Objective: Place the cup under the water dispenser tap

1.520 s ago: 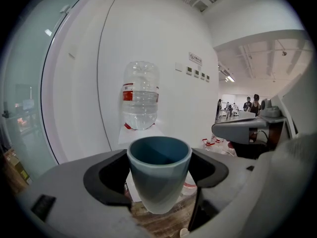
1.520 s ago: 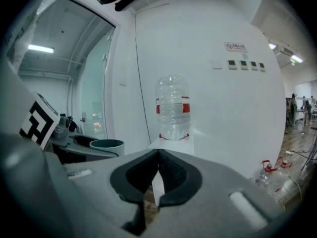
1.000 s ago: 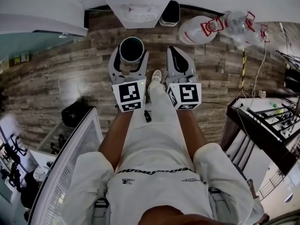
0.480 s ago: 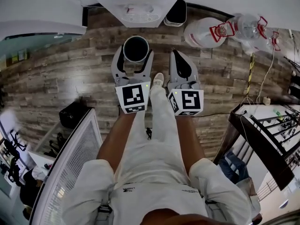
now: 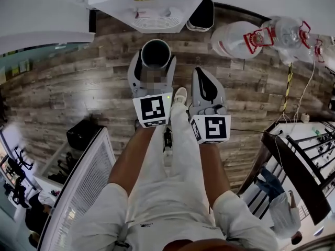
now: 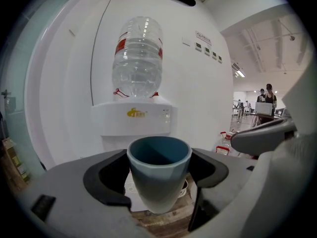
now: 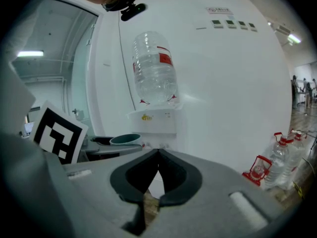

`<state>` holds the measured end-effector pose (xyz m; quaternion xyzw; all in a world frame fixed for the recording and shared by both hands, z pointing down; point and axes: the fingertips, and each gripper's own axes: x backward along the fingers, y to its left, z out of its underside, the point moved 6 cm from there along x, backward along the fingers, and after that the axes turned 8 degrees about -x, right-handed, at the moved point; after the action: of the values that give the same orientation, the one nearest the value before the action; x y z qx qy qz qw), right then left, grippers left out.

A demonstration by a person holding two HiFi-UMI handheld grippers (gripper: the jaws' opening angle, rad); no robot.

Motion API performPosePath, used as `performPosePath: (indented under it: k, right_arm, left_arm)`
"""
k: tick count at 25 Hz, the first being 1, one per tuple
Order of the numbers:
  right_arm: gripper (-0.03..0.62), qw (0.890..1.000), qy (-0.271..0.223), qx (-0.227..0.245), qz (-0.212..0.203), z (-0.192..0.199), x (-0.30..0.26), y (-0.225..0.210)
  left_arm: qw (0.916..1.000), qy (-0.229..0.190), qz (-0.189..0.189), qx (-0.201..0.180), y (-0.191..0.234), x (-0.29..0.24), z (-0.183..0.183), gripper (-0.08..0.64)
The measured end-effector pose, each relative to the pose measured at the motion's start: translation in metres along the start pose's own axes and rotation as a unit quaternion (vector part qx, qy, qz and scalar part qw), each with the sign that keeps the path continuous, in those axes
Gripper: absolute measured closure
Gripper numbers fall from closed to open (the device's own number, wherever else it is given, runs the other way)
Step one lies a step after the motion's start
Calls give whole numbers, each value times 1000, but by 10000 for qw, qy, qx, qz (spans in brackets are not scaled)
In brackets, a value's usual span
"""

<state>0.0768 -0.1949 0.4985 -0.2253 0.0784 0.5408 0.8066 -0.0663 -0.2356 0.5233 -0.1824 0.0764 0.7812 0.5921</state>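
Because the cup [image 6: 158, 175] looks light, stiff and smooth-walled, I judge a mid-wall pinch safest. My left tool [image 5: 155, 63] clamps it there, upright, just in front of the water dispenser [image 5: 149, 7]. The cup is blue-grey, tapered and empty. My right tool [image 7: 157, 157], right of the dispenser, is pressed together on nothing.

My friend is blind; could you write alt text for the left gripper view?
A blue cup sits upright, clamped between the left gripper's two grey jaws. Straight ahead stands a white water dispenser with a clear bottle upside down on top.
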Motion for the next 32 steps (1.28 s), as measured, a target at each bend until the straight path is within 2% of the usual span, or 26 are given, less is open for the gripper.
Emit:
performPosePath:
  k: [9, 17, 25, 32]
  right_arm:
    - [594, 9999, 94, 132, -16, 35, -36, -31]
    - [594, 9998, 176, 77, 4, 66, -59, -52]
    - [594, 9996, 239, 74, 91, 86, -68, -62]
    - [594, 9994, 321, 90, 64, 98, -75, -67]
  left_arm:
    - [9998, 6, 53, -165, -4, -70, 56, 199]
    - [9996, -192, 28, -195, 0, -127, 96, 199]
    - [9995, -171, 24, -261, 4, -163, 136, 199]
    - [9989, -298, 105, -345, 2, -193, 155, 199]
